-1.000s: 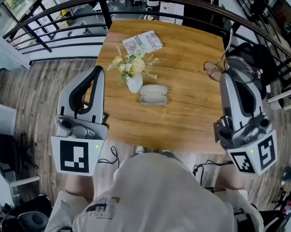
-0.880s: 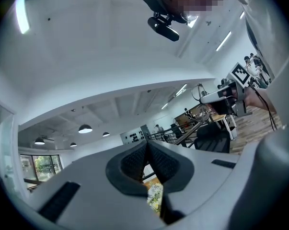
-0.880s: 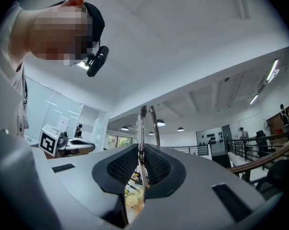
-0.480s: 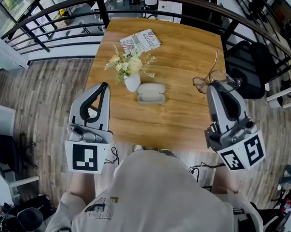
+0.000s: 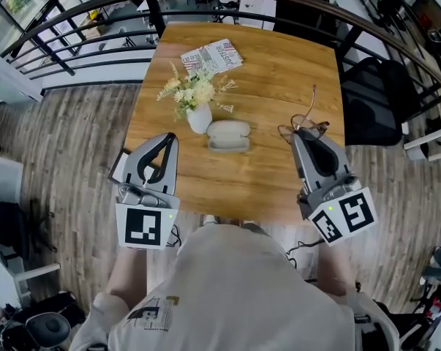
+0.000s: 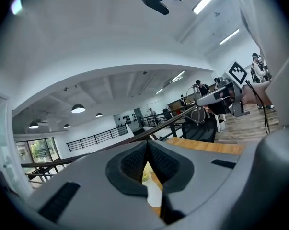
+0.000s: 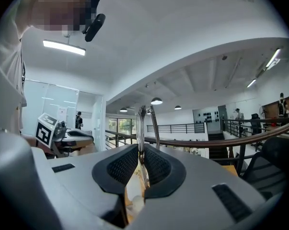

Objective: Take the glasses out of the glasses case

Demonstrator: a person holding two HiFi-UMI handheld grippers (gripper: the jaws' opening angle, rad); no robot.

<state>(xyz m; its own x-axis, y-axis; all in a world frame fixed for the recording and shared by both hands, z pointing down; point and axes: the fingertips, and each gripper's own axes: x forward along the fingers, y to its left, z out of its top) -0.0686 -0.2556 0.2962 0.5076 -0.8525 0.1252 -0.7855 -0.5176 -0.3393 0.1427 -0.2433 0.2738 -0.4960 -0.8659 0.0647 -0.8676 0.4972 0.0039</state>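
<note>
Holding both tongs roughly level over the near edge of the counter [image 5: 279, 72], marker cubes toward the body. Left tongs [image 6: 147, 150] clenched, pads meeting on nothing. Right tongs [image 7: 141, 153] grasping the glasses [image 5: 305, 117] by a thin part of the frame, above the counter's right side, apart from the glasses case [image 5: 228, 135]. Lenses mostly hidden behind the tong tips; slim temples rising upright from the pads. Case lying just beside the flower vase [image 5: 198, 120], long axis crosswise.
</note>
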